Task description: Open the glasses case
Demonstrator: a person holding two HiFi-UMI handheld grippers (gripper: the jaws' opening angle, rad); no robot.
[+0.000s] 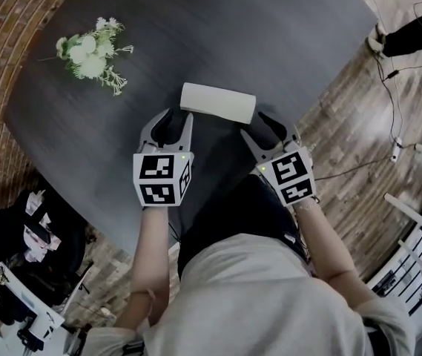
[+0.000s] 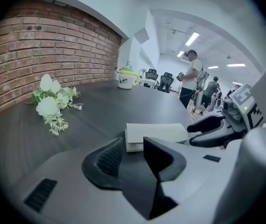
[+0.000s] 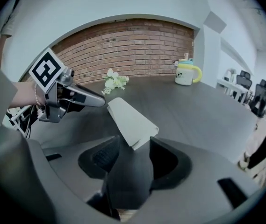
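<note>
Currently the step in hand is the approach: both tools stand at the case and neither has taken hold.

1. Left of the glasses case (image 1: pixel 218 102), well apart from it, a spray of white flowers (image 1: pixel 88 54) lies on the dark worktop (image 1: pixel 285 35). It plays no part in the task.
2. The left hand-held gripper (image 1: pixel 175 117) sits just beside the case's near left end. Its jaws stand wide apart with nothing between the pads. In the left gripper view the case's left end lies just ahead of the gap.
3. The glasses case, pale and oblong, lies flat and closed on the worktop between the two tools. Its long side runs across the person's front.
4. The right hand-held gripper (image 1: pixel 266 128) sits just beside the case's near right end. Its jaws are also wide apart. In the right gripper view a corner of the case reaches the mouth of the jaws, but the pads do not press on it.

Next move, as a judgement: advance both tools until the case ends lie between the pads. One tool should pin the base. The other should catch the lid edge at the seam and lift. Close evenly, since the smooth shell may slide on the worktop.
</note>
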